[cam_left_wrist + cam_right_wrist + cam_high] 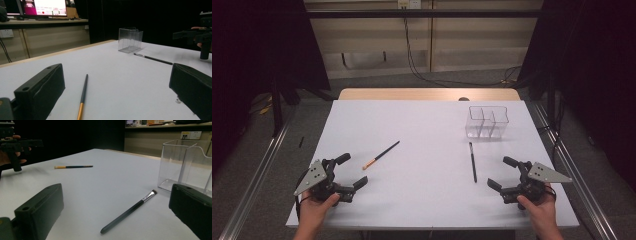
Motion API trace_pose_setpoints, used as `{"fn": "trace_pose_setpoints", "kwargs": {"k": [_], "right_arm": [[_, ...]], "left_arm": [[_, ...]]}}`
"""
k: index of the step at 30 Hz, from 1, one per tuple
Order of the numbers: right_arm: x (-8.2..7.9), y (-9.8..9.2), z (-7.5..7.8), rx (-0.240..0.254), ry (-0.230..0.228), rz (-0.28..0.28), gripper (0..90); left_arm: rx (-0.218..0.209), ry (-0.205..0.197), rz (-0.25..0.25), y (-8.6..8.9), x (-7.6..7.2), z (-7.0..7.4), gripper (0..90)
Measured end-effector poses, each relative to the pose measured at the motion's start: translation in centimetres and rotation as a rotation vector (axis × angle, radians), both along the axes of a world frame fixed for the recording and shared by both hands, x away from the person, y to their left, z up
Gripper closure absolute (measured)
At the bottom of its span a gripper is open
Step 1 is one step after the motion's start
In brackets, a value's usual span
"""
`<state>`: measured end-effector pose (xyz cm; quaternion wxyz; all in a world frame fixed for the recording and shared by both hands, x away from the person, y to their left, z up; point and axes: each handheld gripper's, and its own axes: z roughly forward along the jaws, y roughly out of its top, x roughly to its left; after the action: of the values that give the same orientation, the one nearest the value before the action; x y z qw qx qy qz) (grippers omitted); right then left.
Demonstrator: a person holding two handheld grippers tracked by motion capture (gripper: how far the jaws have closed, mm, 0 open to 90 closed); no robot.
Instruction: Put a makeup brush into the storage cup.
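Slim dark brush [130, 211], silver ferrule; second brush [381, 154] orange-tipped.

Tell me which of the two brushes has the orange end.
The brush nearer the left claw: the orange-ended brush lies left of centre. The other, the all-dark brush, lies below the clear organizer.

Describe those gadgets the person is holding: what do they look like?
Each hand grips a black claw: the left claw and right claw have two chunky, blocky black jaws and a grey three-cornered plate on top, dotted with small holes. Forearms look bare; no sleeves visible.
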<state>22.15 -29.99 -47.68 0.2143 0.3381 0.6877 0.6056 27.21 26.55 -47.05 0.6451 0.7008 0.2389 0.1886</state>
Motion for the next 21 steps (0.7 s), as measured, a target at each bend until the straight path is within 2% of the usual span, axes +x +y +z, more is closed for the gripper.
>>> {"fn": "trace_pose_setpoints", "kwargs": {"k": [12,21], "right_arm": [[-0.3,-0.2,0.1,0.0,-0.007,-0.006,0.0],[-0.3,-0.3,0.1,-0.004,-0.007,-0.008,0.0]], "left_arm": [[-0.003,0.011,0.01,-0.2,0.5,-0.1,0.0],[0.001,0.01,0.029,-0.7,1.6,0.0,0.0]]}}
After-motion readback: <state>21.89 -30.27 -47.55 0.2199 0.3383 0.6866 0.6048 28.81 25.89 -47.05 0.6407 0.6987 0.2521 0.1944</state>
